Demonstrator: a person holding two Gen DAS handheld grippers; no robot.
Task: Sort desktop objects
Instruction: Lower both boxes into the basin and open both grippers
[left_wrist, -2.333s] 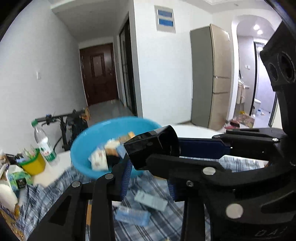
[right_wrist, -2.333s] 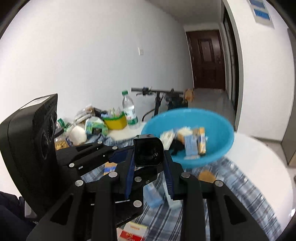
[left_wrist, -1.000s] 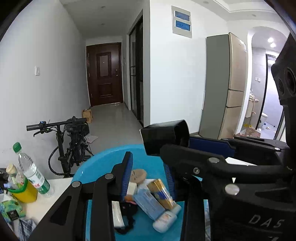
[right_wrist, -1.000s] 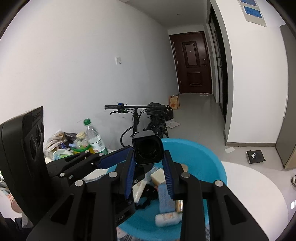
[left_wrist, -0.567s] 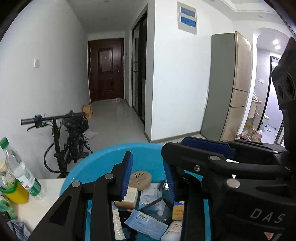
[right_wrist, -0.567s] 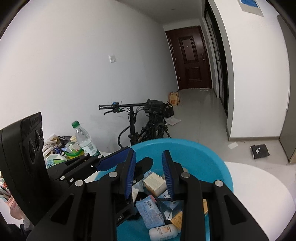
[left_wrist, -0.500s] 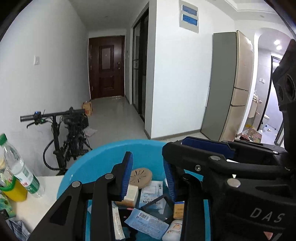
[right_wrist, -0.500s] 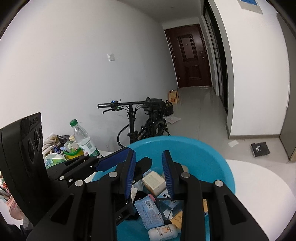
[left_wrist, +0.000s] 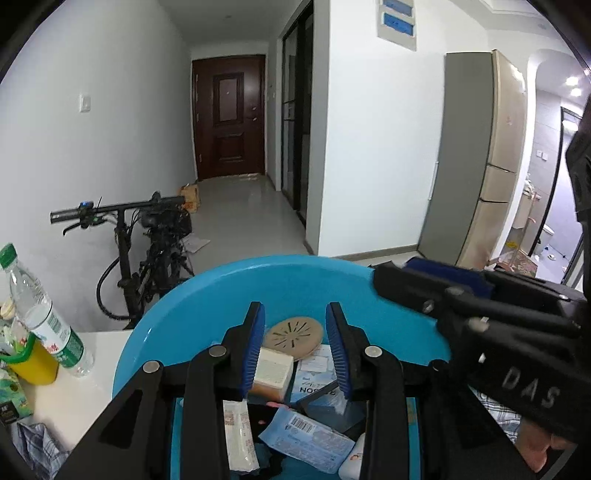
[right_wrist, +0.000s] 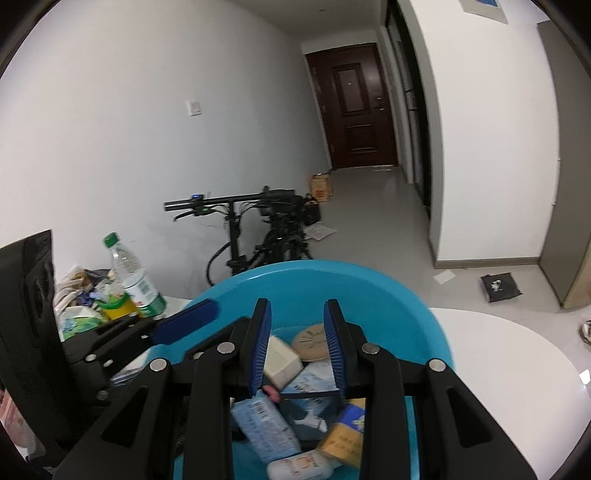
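Observation:
A blue plastic basin (left_wrist: 236, 295) (right_wrist: 369, 284) stands on the table, filled with several small packets, boxes and a round tan lid (left_wrist: 293, 334) (right_wrist: 312, 341). A dark box (left_wrist: 328, 404) (right_wrist: 308, 410) lies among them. My left gripper (left_wrist: 295, 347) hangs over the basin, open and empty. My right gripper (right_wrist: 297, 343) hangs over it beside the left one, open and empty. The right gripper's body also shows at the right of the left wrist view (left_wrist: 461, 306).
A water bottle (left_wrist: 40, 317) (right_wrist: 135, 280), a yellow cup (left_wrist: 31, 360) and clutter stand on the white table (right_wrist: 517, 369) at the left. A checked cloth (left_wrist: 33, 446) covers the near table. A bicycle (left_wrist: 147, 251) stands beyond by the wall.
Both grippers carried the dark box to over the basin and opened. The box now lies in the basin, and both grippers are empty.

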